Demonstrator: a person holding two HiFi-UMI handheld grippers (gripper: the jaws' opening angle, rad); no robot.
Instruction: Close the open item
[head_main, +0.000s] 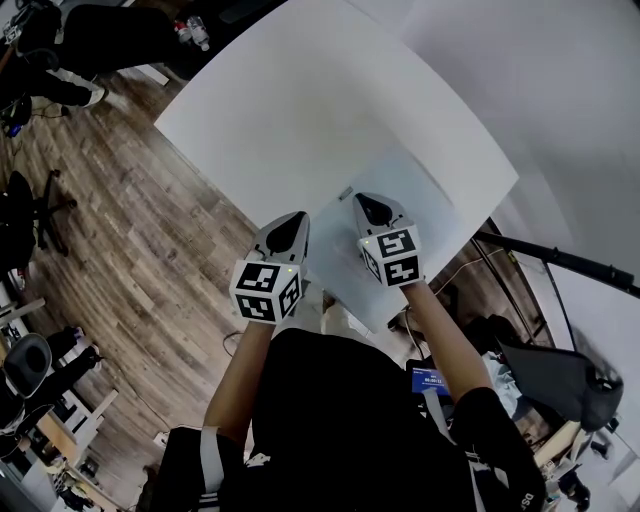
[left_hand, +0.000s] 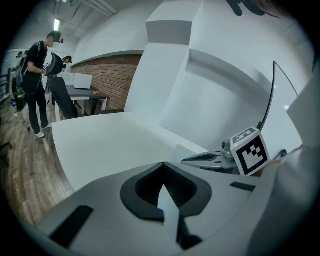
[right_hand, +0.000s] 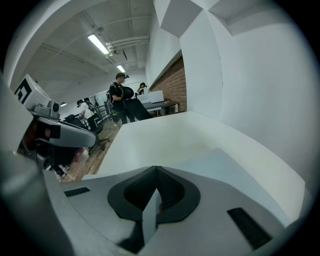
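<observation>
Both grippers sit low over the near edge of the white surface (head_main: 300, 90). The left gripper (head_main: 296, 224) has its jaws pressed together with nothing held; the right gripper (head_main: 364, 204) is the same.

A pale flat item (head_main: 425, 185) lies on the surface just ahead of the right gripper. It may be a folder, but the view is too featureless to be sure. Lying flat fits either a cover spread open or one already folded down.

Judgement: read its edges for a fold line before committing either tip.

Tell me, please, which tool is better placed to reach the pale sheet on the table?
Right, probably: the right tool is over the pale sheet; the left tool sits at its left edge. Both are shut.
</observation>
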